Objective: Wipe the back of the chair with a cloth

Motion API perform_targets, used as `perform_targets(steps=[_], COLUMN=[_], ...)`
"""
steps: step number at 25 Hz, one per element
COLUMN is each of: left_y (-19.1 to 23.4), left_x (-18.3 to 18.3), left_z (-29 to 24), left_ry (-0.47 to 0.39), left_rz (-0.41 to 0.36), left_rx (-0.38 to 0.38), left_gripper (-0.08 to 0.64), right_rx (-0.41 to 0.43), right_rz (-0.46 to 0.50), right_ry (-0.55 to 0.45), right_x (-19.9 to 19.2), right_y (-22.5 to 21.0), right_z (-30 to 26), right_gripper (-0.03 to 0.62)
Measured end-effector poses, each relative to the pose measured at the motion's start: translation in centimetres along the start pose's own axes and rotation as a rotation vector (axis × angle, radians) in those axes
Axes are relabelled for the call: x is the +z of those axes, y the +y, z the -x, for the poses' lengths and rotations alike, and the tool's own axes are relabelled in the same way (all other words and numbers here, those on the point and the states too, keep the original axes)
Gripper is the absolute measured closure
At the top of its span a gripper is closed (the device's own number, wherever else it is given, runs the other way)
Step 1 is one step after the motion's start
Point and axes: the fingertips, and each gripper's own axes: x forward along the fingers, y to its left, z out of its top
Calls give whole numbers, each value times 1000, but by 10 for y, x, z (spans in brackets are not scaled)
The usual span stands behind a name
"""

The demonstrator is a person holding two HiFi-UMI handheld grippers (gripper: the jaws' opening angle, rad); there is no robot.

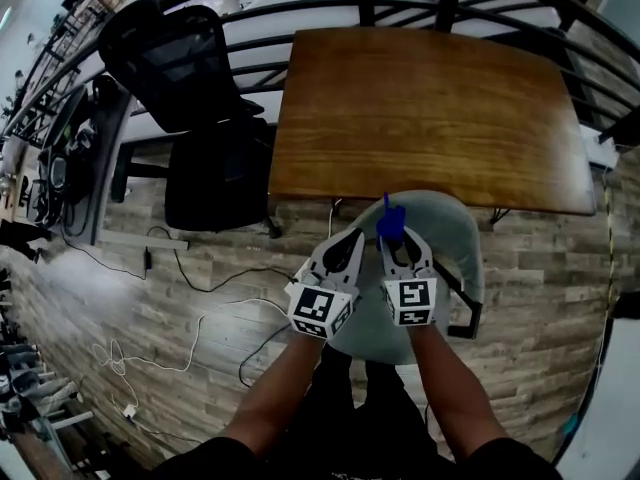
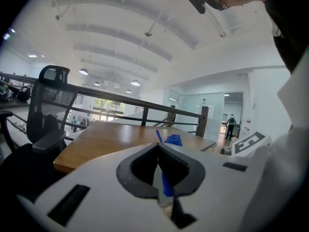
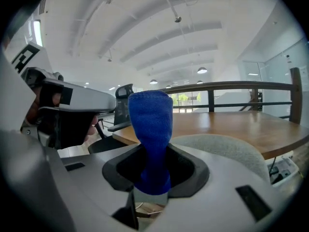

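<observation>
While the right gripper (image 1: pixel 398 240) pinches the blue cloth (image 1: pixel 390 223) by its lower end, the rest of the cloth stands out of the claw as a bunched column, its long axis running along the jaws and its rounded free end pointing away from the person, toward the wooden table (image 1: pixel 430 108). In the right gripper view the right gripper (image 3: pixel 153 170) has the cloth (image 3: pixel 150 124) upright and slightly flared at the top, with the pale grey-green chair (image 3: pixel 227 149) curving just behind and to the right of it. From the head view the cloth sits over the near part of the chair's (image 1: pixel 455 233) curved back; whether it touches the chair cannot be told. The left gripper (image 1: pixel 352 238) is held just beside the right one, tips angled toward the cloth. In its own view the left gripper (image 2: pixel 158 151) has its jaws pressed together at the tips, and only slivers of blue show past them. A black office chair (image 1: pixel 190 78) stands to the left of the table, and cables (image 1: pixel 190 338) trail over the plank floor
</observation>
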Motion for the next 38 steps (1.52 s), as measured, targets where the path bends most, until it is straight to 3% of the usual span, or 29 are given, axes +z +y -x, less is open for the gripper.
perform_targets(steps=[6,13,26,32,38], left_y=[33,50,35,16,-3], left_x=[-28,-54,-66,-57,-58], left_z=[-11,-21,-37,-49,-62], left_ry=[12,74,103,83,93], left_rz=[17,47,54,120,102], left_rx=[77,96,68,29,-17], left_gripper=[561,561,561,561,561], right_rx=[5,7,42,4,-44], right_rz=[9,7,-47,-51,-60], right_ry=[51,64,55,49,44], right_x=[-23,-28,-30,-30,-32], right_y=[-1,-3,-25,-54,-79], right_z=[-32,-55,-58,-48,-37], right_gripper=[474,474,474,472,471])
